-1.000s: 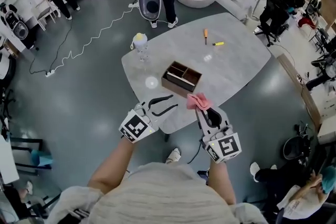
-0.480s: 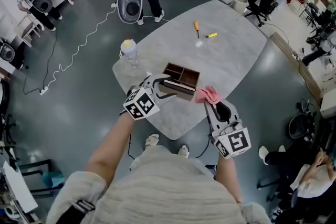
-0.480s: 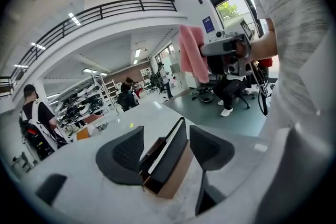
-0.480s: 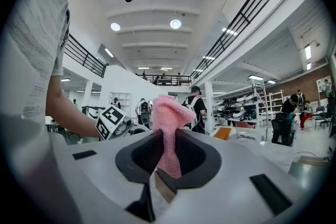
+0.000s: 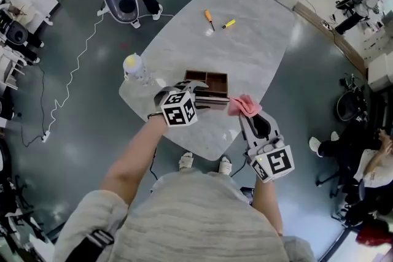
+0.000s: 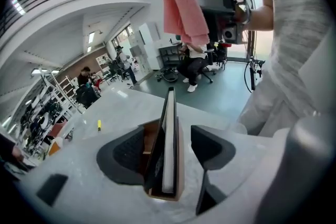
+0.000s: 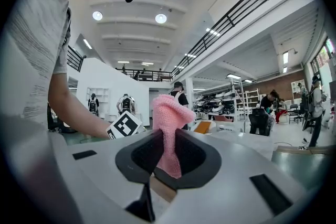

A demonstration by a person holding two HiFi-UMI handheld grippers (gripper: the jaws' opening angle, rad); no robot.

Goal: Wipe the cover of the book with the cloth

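Head view, bottle near box holding book

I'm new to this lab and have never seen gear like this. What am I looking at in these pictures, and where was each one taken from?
There is no robot here: a person holds a two-jaw tool in each hand. The top-down picture comes from a camera on the person's head. The other two come from cameras riding on each tool, looking along its jaws.

On the grey table are a wooden box with a book standing upright in it, a bottle, an orange-handled tool and a yellow pen.

The left gripper has just been opening its jaws. They now stand apart on either side of the book, not pressing on it. The right gripper is clamped on a pink cloth, held in the air.
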